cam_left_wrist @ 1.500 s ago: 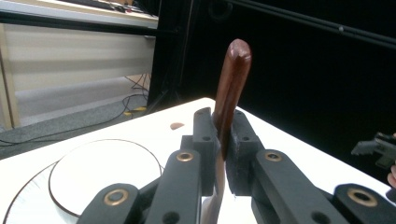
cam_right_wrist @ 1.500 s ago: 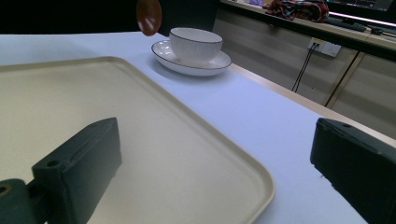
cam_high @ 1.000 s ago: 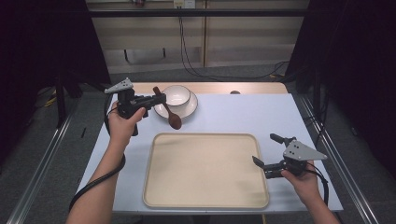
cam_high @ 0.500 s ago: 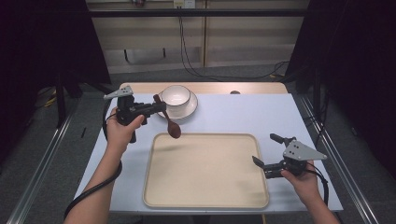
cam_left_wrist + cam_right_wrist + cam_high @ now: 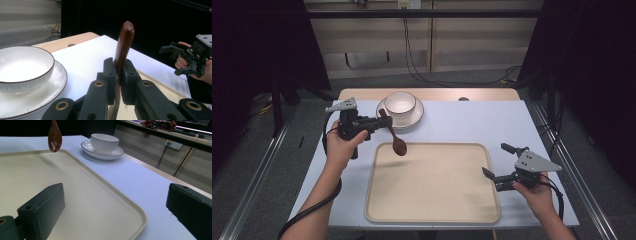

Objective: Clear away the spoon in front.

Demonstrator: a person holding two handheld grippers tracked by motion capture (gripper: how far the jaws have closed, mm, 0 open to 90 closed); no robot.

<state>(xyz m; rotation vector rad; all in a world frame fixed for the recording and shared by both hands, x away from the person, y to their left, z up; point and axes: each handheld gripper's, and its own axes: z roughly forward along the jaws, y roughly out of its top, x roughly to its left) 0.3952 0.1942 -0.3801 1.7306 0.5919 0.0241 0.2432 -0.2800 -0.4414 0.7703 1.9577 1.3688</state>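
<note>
Now, left claw [image 5: 379,121] pinching one glossy brown wooden spoon [image 5: 393,135] by its handle, oval bowl hanging over the smooth beige tray's [image 5: 432,210] upper-left corner, right claw [image 5: 492,179] spread, lower right, one ribbed white bowl [image 5: 400,102] on one round saucer [image 5: 414,116], top centre.

Left forearm enters from bottom left, angled up and inward; left hand [image 5: 341,146] wrapped round grip of left gripper [image 5: 379,121], held raised above bench. Gripper level, pointing toward person's right; jaws clamped tight, pads [image 5: 110,75] pressed on held handle. Right forearm enters from bottom right; right hand [image 5: 534,192] holds right gripper [image 5: 494,167] low, near bench surface. Gripper points toward person's left; jaws spread wide, nothing between them. Cable trails from each gripper
</note>
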